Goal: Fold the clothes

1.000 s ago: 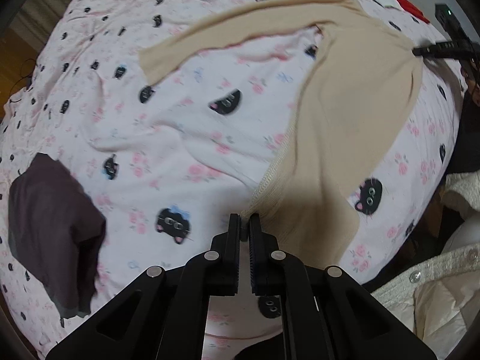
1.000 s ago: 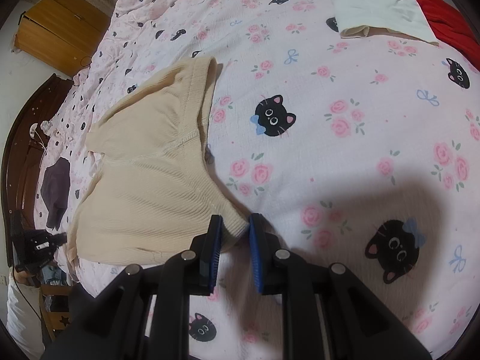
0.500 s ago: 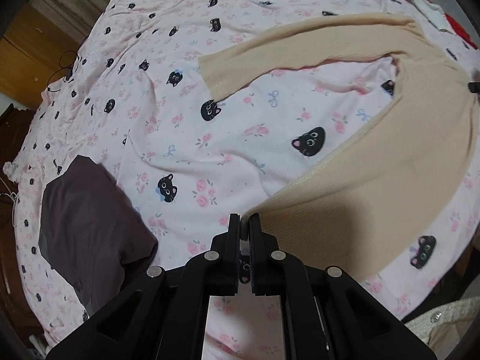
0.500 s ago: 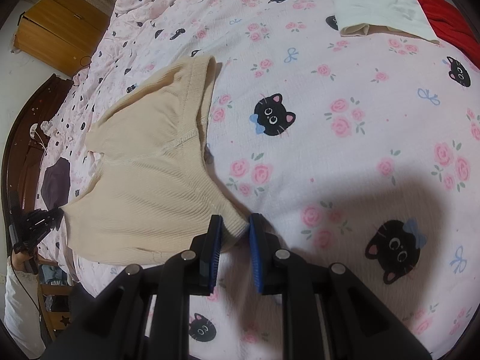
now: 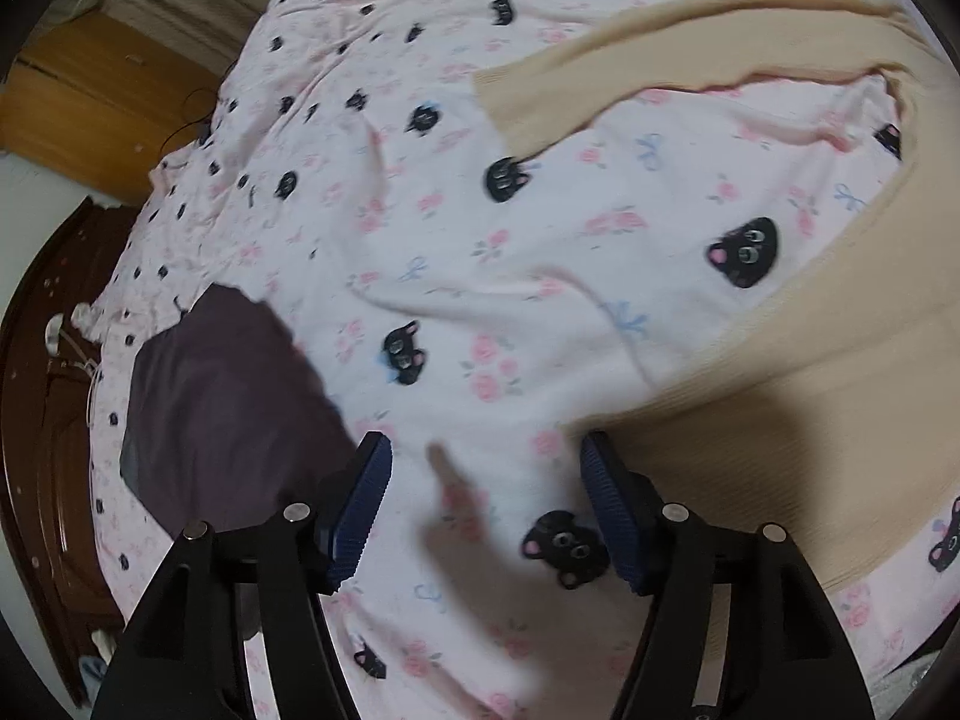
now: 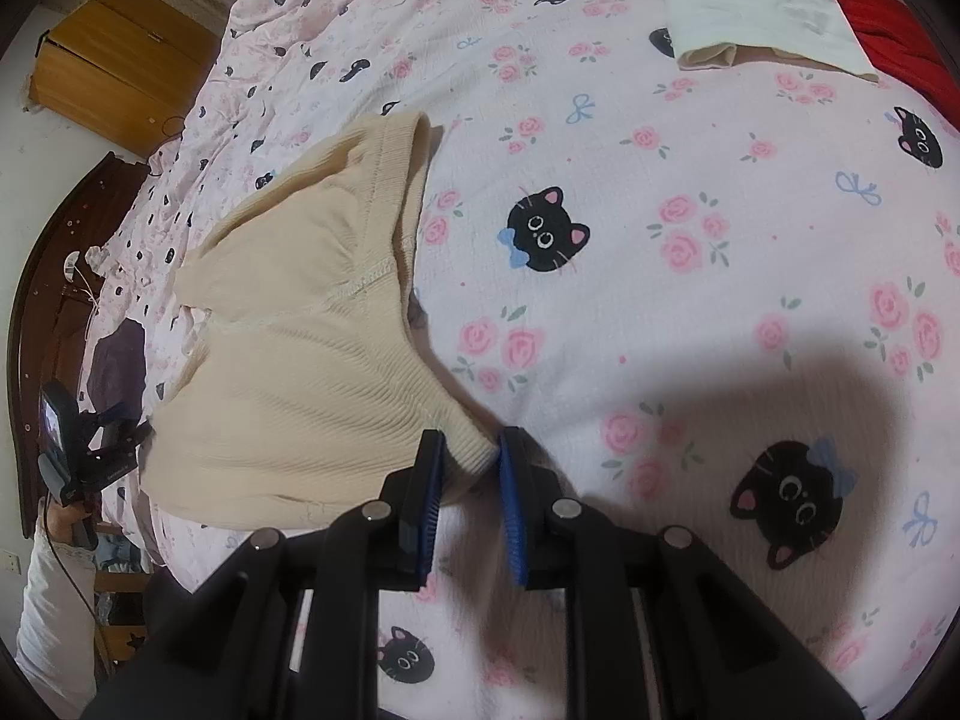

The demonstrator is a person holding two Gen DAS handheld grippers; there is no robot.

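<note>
Left claw [image 5: 486, 504] hangs with its jaws spread wide and nothing between them, over bare quilt near the bed's near edge; the beige top [image 5: 840, 360] has its hem corner just beside the right-hand pad. Right claw [image 6: 471, 468] stands with its jaws a narrow gap apart, and a ribbed corner of the same top fills that gap; both pads seem to touch the cloth, though how firmly they press I cannot tell.

In the right wrist view the beige top [image 6: 288, 372] lies spread on the bed [image 6: 690, 312], its long axis running from the corner at the claw away toward the far left side of the bed, where the neck band and a shoulder point toward the headboard [image 6: 42, 276]. In the left wrist view one sleeve reaches from the body across the quilt toward the far side.

As a judgement, the garment looks laid out flat, which fits both spreading it for a fold and having one edge set down mid-fold. A fold from here would call for a sure grip on two matching corners and a level lift.

Farther off lie a dark garment [image 5: 222, 402] toward the bed's left side and a white folded piece [image 6: 756, 6] at the far right corner, beside red cloth [image 6: 894, 42].
</note>
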